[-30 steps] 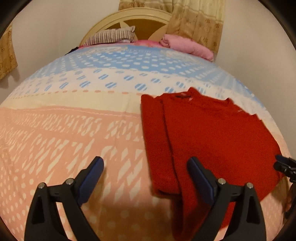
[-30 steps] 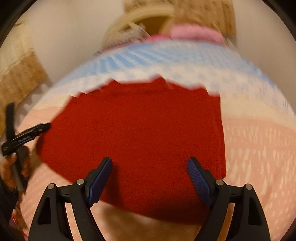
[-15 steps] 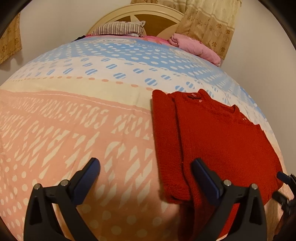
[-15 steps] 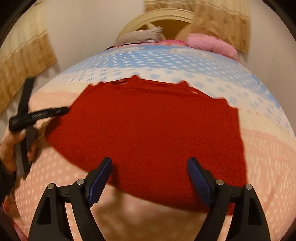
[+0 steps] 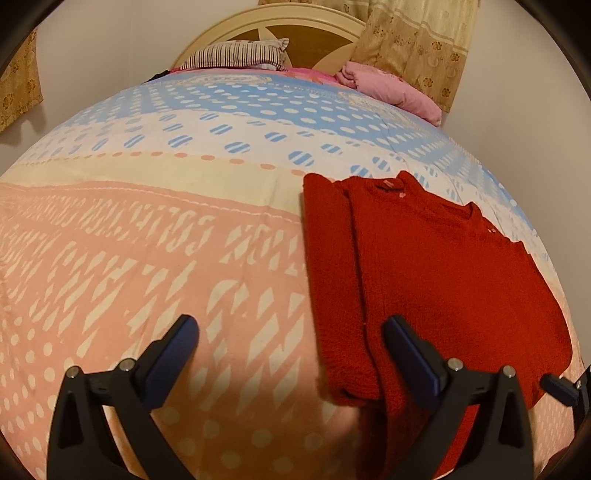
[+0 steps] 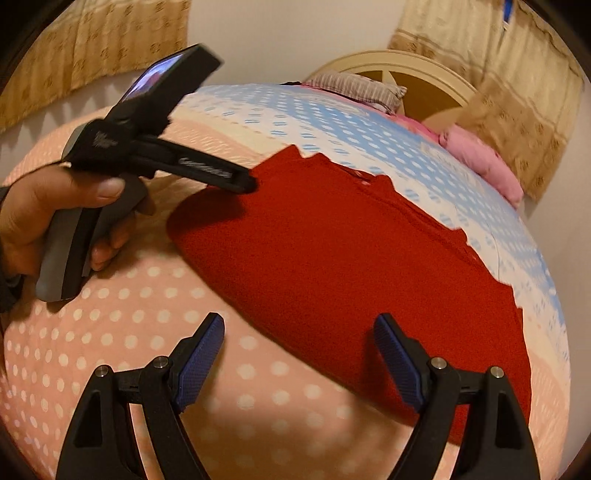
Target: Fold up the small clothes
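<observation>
Red knitted sweater (image 5: pixel 436 280) lies flat on a bed (image 5: pixel 155 236), its left edge folded inward into a long strip, collar toward the headboard (image 5: pixel 280 33) and hem toward the cameras. The bedspread is patterned in pink, cream and blue bands with white dots and dashes. The left gripper (image 5: pixel 291 354) hangs above the hem at the folded side, its blue-padded fingers (image 5: pixel 177 347) spread wide and gripping nothing; one finger sits over bare bedspread, the other over the garment's lower edge. In the right wrist view the same tool (image 6: pixel 236 177) appears at the sweater's left side, held in the person's left hand (image 6: pixel 48 221), its dark tip just over or touching the red knit; which of the two cannot be told. The right gripper (image 6: pixel 299 347) hovers over the near hem, fingers (image 6: pixel 203 350) likewise parted and empty, one above dotted bedspread and one above red fabric. A striped pillow (image 5: pixel 240 55) and a bundle of pink cloth (image 5: pixel 391 88) rest at the head of the bed, with tan floral curtains (image 5: pixel 421 40) hanging behind
</observation>
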